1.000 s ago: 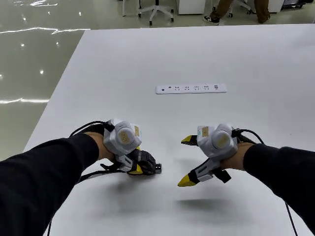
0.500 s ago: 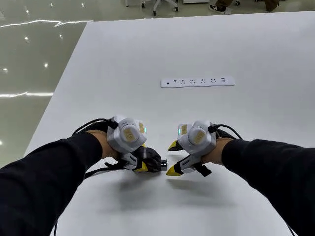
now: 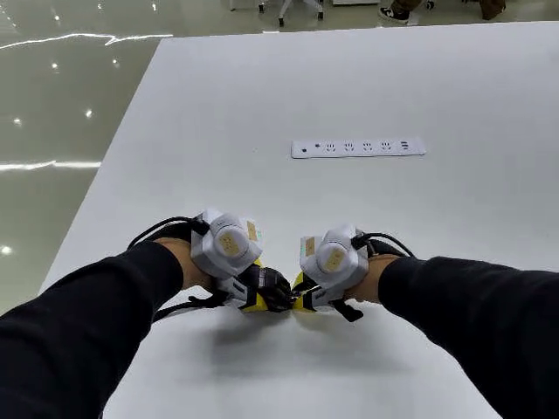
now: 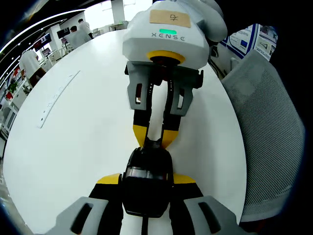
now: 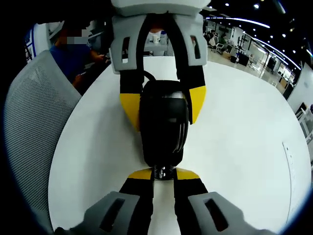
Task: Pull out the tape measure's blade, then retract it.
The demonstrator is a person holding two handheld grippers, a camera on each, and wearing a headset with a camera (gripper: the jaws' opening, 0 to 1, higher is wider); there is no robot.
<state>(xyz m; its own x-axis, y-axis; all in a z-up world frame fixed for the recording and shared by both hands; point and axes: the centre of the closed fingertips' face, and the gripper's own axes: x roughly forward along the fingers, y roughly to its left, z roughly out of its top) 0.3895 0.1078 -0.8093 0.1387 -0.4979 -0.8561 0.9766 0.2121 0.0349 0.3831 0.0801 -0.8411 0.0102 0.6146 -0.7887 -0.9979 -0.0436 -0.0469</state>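
The chunky black tape measure (image 4: pixel 146 191) sat on the smooth white table (image 3: pixel 349 78), squeezed tight between the yellow tips of the left gripper (image 4: pixel 146 179). The right gripper (image 3: pixel 300 301) had its yellow tips pinched on the little metal hook (image 5: pixel 164 171) at the front. A long white power strip (image 3: pixel 358 147) lay well apart. The floor (image 3: pixel 52 105) was shiny. A grey mesh chair (image 4: pixel 269 137) stood near.

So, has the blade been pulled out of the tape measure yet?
No, in the right gripper view the right gripper pinches the hook flush against the tape measure, with no blade drawn out.
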